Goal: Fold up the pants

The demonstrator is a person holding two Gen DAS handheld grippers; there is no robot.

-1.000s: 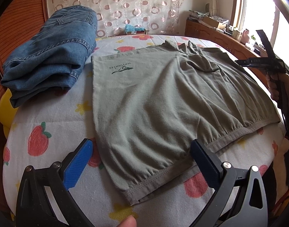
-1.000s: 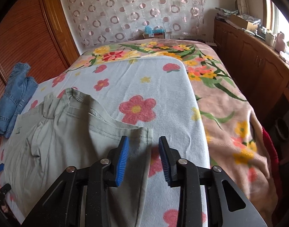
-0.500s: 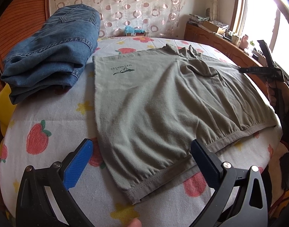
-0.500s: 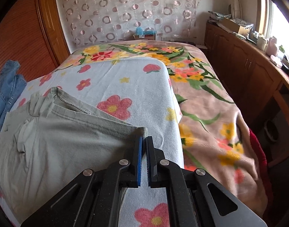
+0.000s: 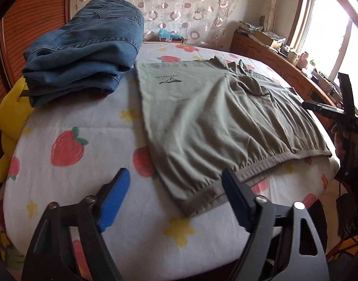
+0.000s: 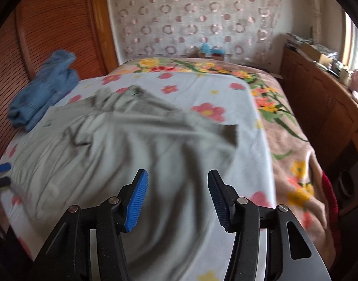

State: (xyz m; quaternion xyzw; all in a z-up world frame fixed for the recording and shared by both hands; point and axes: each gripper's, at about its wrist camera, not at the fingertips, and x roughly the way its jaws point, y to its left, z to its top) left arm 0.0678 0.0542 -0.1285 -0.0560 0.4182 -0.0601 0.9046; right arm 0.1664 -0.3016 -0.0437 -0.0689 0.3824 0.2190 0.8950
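Olive-grey cloth, the pants [image 5: 216, 121] lie flat on the strawberry-print blanket [image 5: 90, 121], already doubled over, with the hem band along the near edge and the printed logo at the far left corner. In the left wrist view their long axis runs from about 8 o'clock to 2 o'clock, and the near hem corner sits at 12 o'clock from the left gripper [image 5: 176, 196], just ahead of its tips and partly between them. Its jaws stand wide and are closing, with no pad pressing the cloth yet. The right gripper [image 6: 177, 196] hovers over the opposite end; in its own blurred view the cloth spreads from 12 round to 9 o'clock, with a loose corner at about 1 o'clock. Its jaws are opening with nothing pinched between them. Judging by this, each hand is near its own end, so the next fold likely turns on the left tongs taking the hem corner straight ahead

Outward, folded blue jeans [image 5: 85, 46] rest at 10 o'clock from the left gripper, just beside the pants' far left edge and possibly touching it. A yellow soft toy [image 5: 10, 121] sits at 9 o'clock at the blanket's edge. A wooden sideboard [image 5: 272, 56] runs along at 2 o'clock, well apart. Nothing lies on the pants themselves
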